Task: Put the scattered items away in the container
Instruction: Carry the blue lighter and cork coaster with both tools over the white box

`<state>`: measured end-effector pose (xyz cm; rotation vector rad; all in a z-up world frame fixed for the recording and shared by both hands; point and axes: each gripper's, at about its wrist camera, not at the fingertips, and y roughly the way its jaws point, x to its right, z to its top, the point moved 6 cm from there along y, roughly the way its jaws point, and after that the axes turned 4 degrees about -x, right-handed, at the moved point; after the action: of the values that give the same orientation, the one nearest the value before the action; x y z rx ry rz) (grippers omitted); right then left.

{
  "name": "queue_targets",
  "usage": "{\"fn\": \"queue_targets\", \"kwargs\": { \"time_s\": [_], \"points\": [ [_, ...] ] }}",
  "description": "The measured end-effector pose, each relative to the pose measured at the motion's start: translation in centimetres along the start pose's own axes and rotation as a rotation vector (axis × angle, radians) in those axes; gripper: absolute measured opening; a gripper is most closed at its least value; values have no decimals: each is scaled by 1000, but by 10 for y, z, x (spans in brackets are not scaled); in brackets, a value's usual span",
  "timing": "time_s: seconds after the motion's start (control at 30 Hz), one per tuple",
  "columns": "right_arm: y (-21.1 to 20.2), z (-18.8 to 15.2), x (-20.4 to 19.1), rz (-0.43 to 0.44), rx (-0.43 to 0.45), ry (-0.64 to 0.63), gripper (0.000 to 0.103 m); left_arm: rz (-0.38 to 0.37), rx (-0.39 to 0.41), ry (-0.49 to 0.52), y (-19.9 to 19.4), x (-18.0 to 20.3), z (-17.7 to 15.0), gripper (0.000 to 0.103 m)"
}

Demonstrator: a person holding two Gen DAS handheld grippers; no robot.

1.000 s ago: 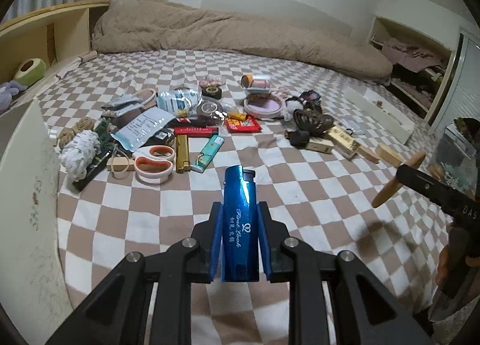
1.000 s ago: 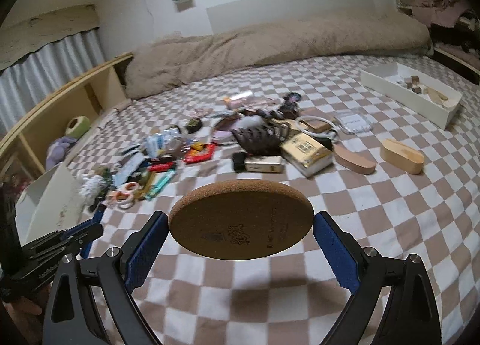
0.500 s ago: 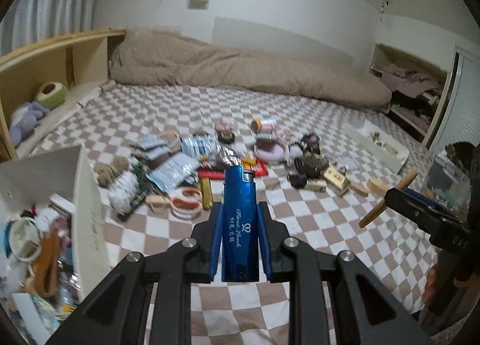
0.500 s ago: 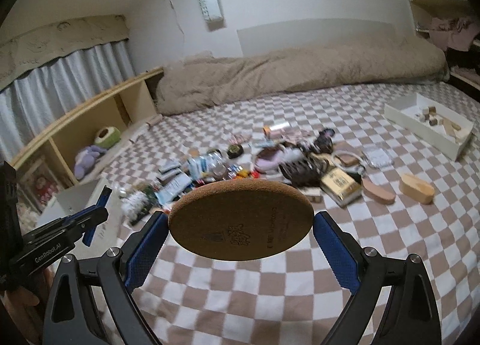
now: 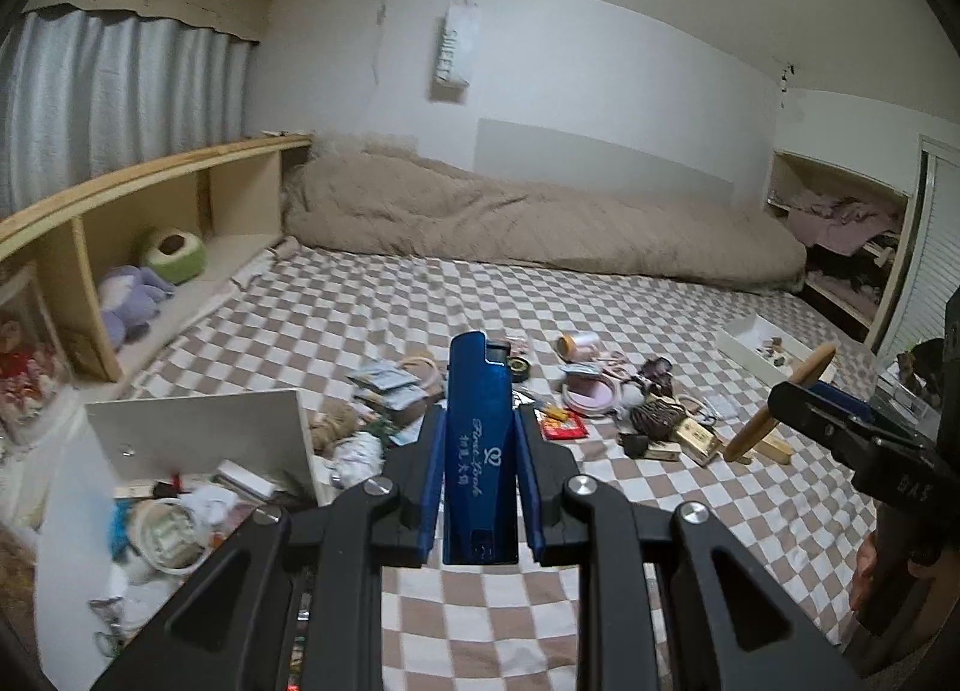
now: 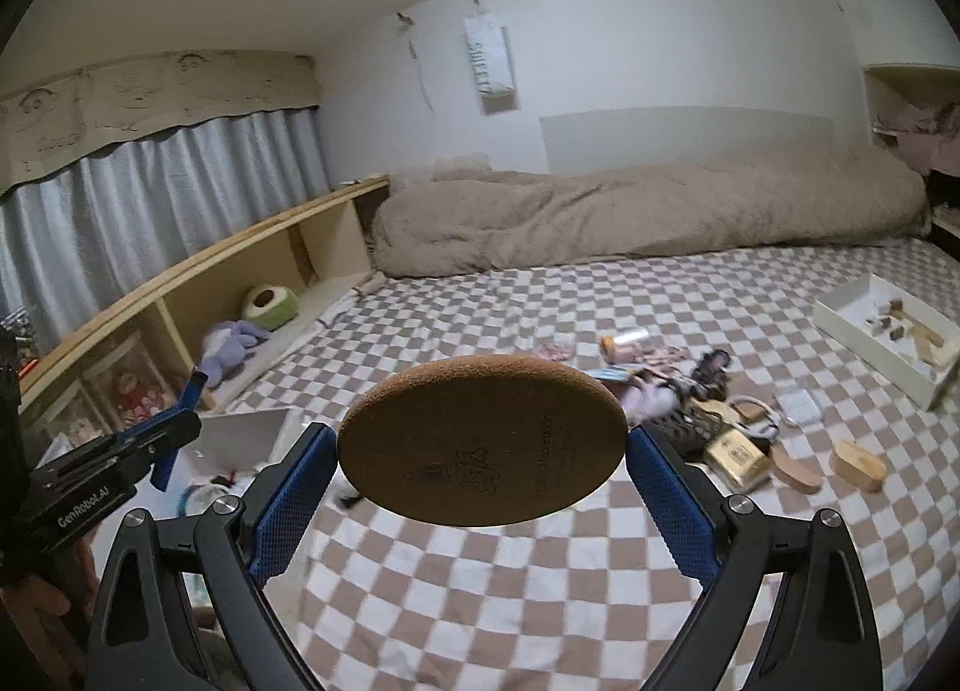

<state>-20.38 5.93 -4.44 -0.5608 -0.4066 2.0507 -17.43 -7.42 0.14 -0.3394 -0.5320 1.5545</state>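
A blue lighter (image 5: 480,439) stands upright between the pads of my left gripper (image 5: 480,421), which is shut on it above the checkered bed. A round cork coaster (image 6: 483,427) lies flat in my right gripper (image 6: 480,442), whose blue pads press its two edges. The white container (image 5: 198,439) sits low on the left, open, with several small things inside. In the right wrist view the container (image 6: 240,439) shows behind the left gripper (image 6: 174,433). Scattered items (image 5: 612,409) lie in a pile mid-bed, ahead of both grippers. The right gripper (image 5: 840,433) with the coaster edge-on is at the right of the left wrist view.
A white tray (image 6: 840,325) with small wooden pieces sits at the far right of the bed. A wooden shelf (image 5: 150,199) with plush toys runs along the left. A beige duvet (image 5: 540,223) lies across the far end. Wooden blocks (image 6: 858,466) rest near the pile.
Both grippers have risen and tipped upward with their loads, so the pile looks farther and lower. The white container has come into view at the lower left.
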Motion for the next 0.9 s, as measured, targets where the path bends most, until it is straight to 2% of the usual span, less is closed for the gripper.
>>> {"fn": "queue_targets", "kwargs": {
  "time_s": [0.33, 0.9],
  "points": [
    [4, 11, -60, 78, 4, -51, 97, 68, 34, -21, -31, -48, 5, 22],
    [33, -7, -138, 179, -57, -123, 97, 172, 23, -74, -52, -132, -9, 22]
  ]
}}
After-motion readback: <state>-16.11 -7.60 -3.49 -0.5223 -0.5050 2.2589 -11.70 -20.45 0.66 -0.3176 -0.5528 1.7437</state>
